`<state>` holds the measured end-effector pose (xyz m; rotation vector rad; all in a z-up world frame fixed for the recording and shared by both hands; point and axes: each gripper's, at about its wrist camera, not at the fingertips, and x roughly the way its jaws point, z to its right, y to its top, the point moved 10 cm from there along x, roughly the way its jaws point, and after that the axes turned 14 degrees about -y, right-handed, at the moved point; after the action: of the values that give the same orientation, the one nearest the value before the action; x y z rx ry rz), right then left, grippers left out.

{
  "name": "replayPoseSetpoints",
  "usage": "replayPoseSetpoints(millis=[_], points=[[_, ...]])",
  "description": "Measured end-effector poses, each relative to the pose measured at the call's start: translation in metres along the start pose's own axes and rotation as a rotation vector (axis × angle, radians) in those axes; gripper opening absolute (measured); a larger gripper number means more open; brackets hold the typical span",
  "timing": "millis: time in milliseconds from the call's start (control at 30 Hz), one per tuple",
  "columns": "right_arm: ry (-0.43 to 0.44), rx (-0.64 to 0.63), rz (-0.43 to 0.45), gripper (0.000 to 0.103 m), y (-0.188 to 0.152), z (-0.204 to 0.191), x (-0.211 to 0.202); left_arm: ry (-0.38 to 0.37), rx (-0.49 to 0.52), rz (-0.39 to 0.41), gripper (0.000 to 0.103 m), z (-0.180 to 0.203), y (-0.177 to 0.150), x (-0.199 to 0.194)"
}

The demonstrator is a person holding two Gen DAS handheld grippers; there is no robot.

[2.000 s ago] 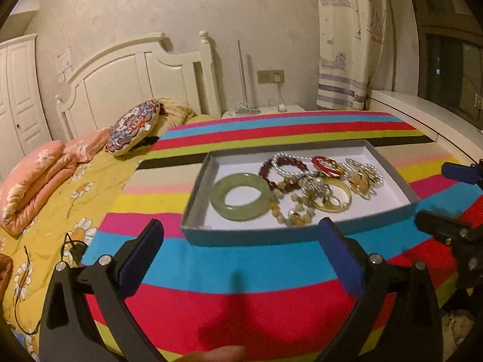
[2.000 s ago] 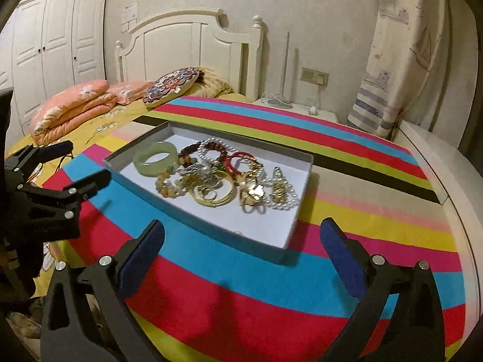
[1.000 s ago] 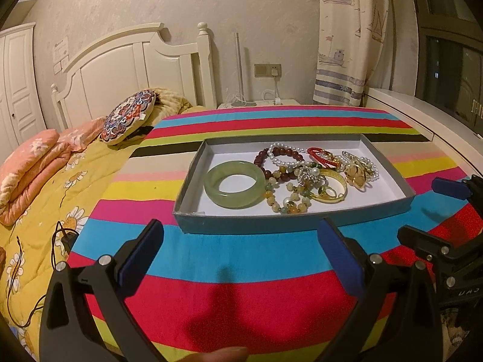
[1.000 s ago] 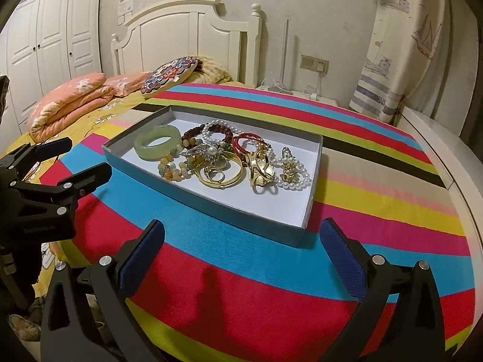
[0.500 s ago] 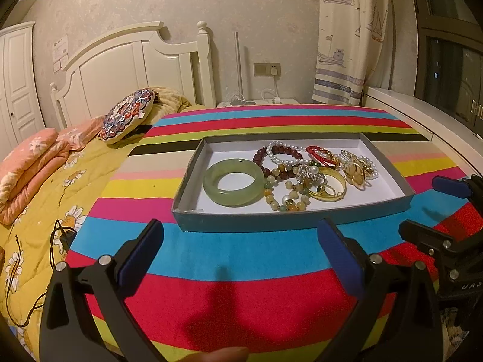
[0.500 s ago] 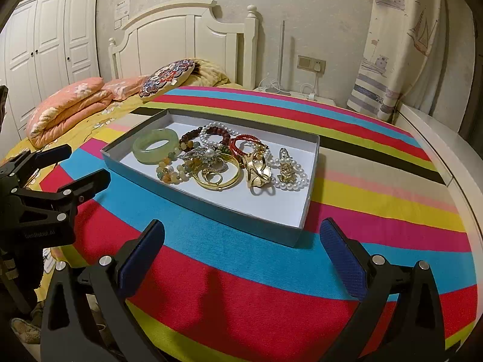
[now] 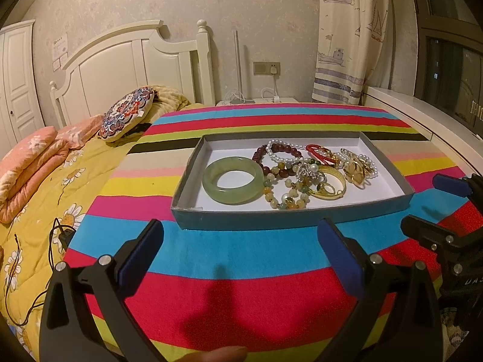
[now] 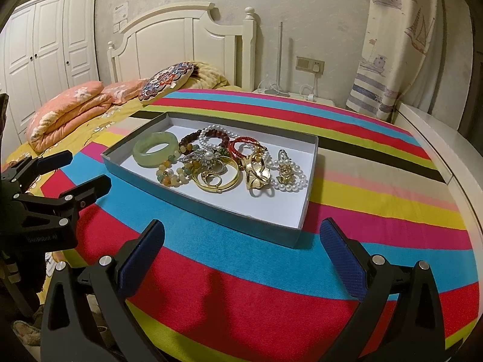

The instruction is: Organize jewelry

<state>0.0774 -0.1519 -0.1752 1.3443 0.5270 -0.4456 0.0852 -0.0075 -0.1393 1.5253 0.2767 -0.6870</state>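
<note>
Shallow grey tray point(image 7: 289, 218) with white floor, resting on a surface covered by a striped multicoloured cloth point(image 7: 241, 250); the tray holds all the jewelry. At its left end lies a pale green jade bangle point(image 7: 233, 184), flat and just touching the neighbouring beads. Beside it, in one overlapping cluster: a dark red bead bracelet point(image 7: 262, 158), a white pearl strand point(image 7: 283, 150), a yellow-green bead bracelet point(image 7: 279, 196), a silver brooch point(image 7: 308, 175), a gold bangle point(image 7: 329, 187) and a red cord bracelet point(image 7: 317, 152). Toward the right end, a gold ornament point(image 8: 256, 175) and a second pearl bracelet point(image 8: 289, 178) with a gold charm. The left tool point(image 7: 241, 247) hovers above the cloth on the near side of the tray, blue-padded jaws spread wide, holding nothing. The right tool point(image 8: 241, 247) hovers likewise off the tray's near right corner, jaws equally wide and empty; each tool appears at the edge of the other's view. Behind the surface: a bed with yellow floral quilt point(image 7: 45, 196), a round patterned cushion point(image 7: 126, 114), a white headboard point(image 7: 126, 69) and a curtain point(image 7: 347, 36).
</note>
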Motion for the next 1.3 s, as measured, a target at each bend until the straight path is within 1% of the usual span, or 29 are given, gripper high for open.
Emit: replayPoseSetpoints(millis=[967, 1100, 1200, 1233, 1267, 1300], points=[[0.002, 0.001, 0.0, 0.099, 0.0005, 0.001, 0.0, -0.002, -0.004, 0.001, 0.101, 0.0001, -0.0021, 0.0021], [0.004, 0.0, -0.002, 0.099, -0.0004, -0.0002, -0.0002, -0.02, -0.01, 0.001, 0.101, 0.0027, -0.003, 0.002], [0.007, -0.004, -0.004, 0.099, -0.0013, -0.0035, -0.0002, -0.073, -0.032, 0.001, 0.101, 0.0069, -0.0044, 0.0034], [0.008, -0.006, -0.005, 0.099, -0.0016, -0.0045, 0.0001, -0.064, -0.037, 0.021, 0.101, 0.0062, -0.0043, 0.0015], [0.009, -0.008, -0.006, 0.099, -0.002, -0.005, 0.0005, -0.032, -0.03, 0.03, 0.101, 0.0043, -0.0047, 0.0008], [0.01, -0.009, -0.009, 0.099, -0.0026, -0.006, 0.0008, -0.02, -0.021, 0.029, 0.101, 0.0041, -0.0047, 0.0012]])
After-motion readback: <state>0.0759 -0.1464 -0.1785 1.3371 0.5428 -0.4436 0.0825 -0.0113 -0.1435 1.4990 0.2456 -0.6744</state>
